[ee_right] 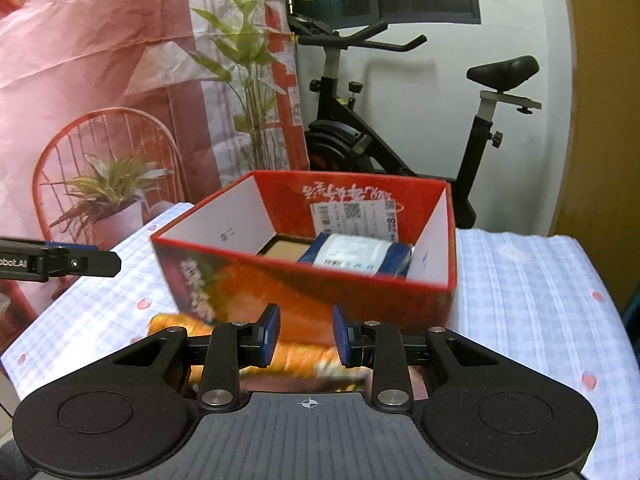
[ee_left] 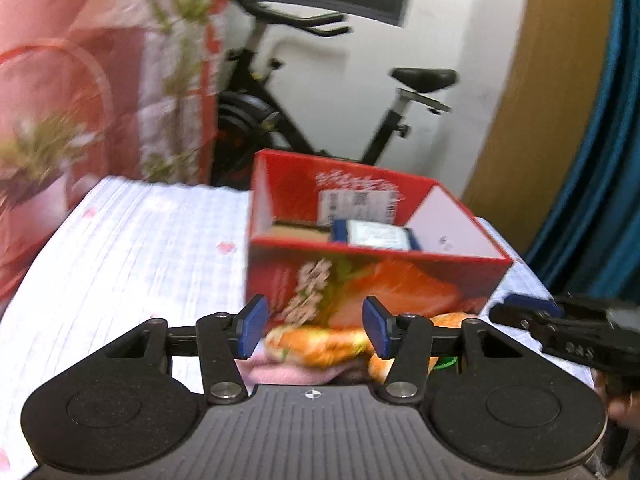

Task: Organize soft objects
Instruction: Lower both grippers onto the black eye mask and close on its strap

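Both grippers' fingers are spread, holding nothing. The left gripper [ee_left: 314,330] hovers closest (fingers straddling) to the orange-and-pink soft plush [ee_left: 316,346], whose long axis runs three-to-nine; the open red cardboard box [ee_left: 372,280] sits at twelve.

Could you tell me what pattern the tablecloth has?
Pale blue-and-white checks with small pink spots on the tablecloth, clearest in the right wrist view.

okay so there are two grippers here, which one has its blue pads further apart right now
The left gripper. Its blue pads stand well apart, with nothing between them, while the right gripper holds its pads much closer together, also on nothing.
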Demonstrator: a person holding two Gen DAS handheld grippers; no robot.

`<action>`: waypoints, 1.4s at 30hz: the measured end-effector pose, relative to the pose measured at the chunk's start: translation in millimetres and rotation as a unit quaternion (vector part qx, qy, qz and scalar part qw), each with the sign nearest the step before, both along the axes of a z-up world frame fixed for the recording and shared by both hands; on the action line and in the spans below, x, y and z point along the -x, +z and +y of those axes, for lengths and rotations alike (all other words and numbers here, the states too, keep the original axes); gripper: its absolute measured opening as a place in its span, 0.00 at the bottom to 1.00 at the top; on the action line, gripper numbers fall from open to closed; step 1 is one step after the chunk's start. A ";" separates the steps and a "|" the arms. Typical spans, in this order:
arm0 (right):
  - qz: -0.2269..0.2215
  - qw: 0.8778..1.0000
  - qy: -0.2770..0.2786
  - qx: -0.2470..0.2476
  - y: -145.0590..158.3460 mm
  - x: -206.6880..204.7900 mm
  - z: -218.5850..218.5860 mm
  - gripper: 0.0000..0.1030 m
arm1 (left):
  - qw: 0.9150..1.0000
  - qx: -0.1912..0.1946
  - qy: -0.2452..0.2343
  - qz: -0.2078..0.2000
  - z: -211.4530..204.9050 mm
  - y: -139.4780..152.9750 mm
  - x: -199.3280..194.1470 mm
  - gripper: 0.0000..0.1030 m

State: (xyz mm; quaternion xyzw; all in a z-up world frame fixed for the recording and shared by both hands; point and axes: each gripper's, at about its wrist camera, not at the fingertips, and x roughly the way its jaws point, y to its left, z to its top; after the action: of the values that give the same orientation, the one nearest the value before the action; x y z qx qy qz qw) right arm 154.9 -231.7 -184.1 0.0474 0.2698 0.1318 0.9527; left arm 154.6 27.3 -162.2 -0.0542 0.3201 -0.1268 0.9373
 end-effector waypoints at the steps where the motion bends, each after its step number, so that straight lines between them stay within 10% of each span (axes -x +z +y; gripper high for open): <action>1: -0.001 1.000 0.000 -0.003 -4.1 6.6 1.3 0.26 | 1.000 0.010 0.011 0.004 3.9 -3.6 4.4 0.53; 19: 0.033 0.999 0.010 0.014 -83.3 73.6 42.2 0.26 | 0.998 0.017 0.036 0.054 6.1 -61.7 54.1 0.50; 42: 0.044 0.999 0.016 -0.004 -98.6 69.6 33.8 0.26 | 0.994 0.062 0.027 0.087 5.8 -92.9 49.5 0.50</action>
State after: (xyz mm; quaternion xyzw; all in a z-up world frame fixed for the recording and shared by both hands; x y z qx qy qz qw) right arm 85.3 -197.9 -282.7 0.0530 0.3117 0.1460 0.9374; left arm 105.1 33.1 -255.2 -0.1322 0.3907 -0.1156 0.9036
